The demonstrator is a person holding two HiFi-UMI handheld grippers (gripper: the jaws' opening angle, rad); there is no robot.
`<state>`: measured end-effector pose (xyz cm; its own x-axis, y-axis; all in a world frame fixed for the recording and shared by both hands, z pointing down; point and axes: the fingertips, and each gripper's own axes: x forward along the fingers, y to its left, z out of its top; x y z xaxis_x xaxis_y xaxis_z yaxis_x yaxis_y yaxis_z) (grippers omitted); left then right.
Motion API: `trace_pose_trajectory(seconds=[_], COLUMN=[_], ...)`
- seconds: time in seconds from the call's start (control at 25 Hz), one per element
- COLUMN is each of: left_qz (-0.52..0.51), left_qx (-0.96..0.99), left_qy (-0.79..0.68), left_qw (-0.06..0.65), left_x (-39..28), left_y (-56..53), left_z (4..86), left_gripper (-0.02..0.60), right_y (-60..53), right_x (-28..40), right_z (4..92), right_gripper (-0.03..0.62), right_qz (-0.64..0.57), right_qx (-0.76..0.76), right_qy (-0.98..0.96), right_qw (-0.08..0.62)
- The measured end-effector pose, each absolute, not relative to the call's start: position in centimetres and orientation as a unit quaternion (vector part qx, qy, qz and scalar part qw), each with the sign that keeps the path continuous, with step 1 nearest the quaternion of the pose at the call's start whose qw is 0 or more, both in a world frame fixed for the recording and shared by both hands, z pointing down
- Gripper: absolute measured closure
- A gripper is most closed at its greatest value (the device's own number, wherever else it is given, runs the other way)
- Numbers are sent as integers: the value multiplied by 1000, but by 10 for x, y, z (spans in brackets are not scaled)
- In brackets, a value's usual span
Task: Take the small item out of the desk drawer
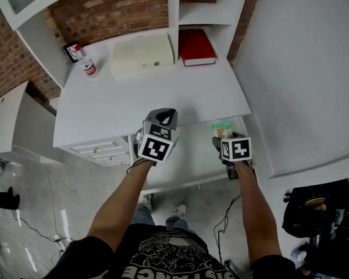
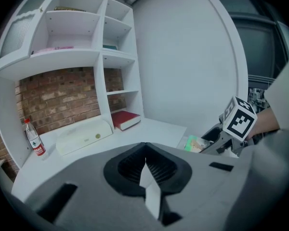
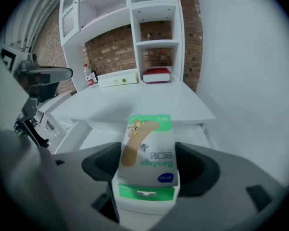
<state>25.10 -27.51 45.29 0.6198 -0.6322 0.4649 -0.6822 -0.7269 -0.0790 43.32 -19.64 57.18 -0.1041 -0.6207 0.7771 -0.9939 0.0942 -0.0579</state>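
Tongs on the right point(image 3: 147, 163) are clamped on a small bandage box point(image 3: 147, 146), its 2 pads pressing the carton's side edges while the printed front faces the camera. Left tongs point(image 2: 145, 150) are closed at the tips and carry nothing that I can make out.

From the head view, the box point(image 1: 221, 128) hangs in the right tongs point(image 1: 224, 136) over the open desk drawer point(image 1: 186, 163), just in front of the white tabletop point(image 1: 145, 106).

It looks like a light cardboard carton: stiff enough to keep its shape, but likely to dent if squeezed hard. Its glossy faces may slip, so a moderate grip low across the narrow sides, as now, seems the safest hold. Nothing suggests that the contents are fragile.

Only 1 word reads clearly: "Bandage", in green and upside down in the right gripper view, under a drawing of a plaster strip. A small blue oval logo sits below it, too small to read. At the tabletop's back a bottle point(image 1: 89, 67) has a red label whose writing is illegible.
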Motion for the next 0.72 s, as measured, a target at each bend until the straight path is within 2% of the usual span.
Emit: trace_pose_trajectory(seconds=[0.72], left_qz=[184], left_qx=[926], left_qy=[-327], left_qw=[34], left_x=[253], left_y=[-286], left_z=[373], left_gripper=[574], right_y=[-212], right_x=[419], right_z=[418], right_gripper=[243], right_qz=[205], right_qx=[676], right_qy=[-681], right_qw=[191])
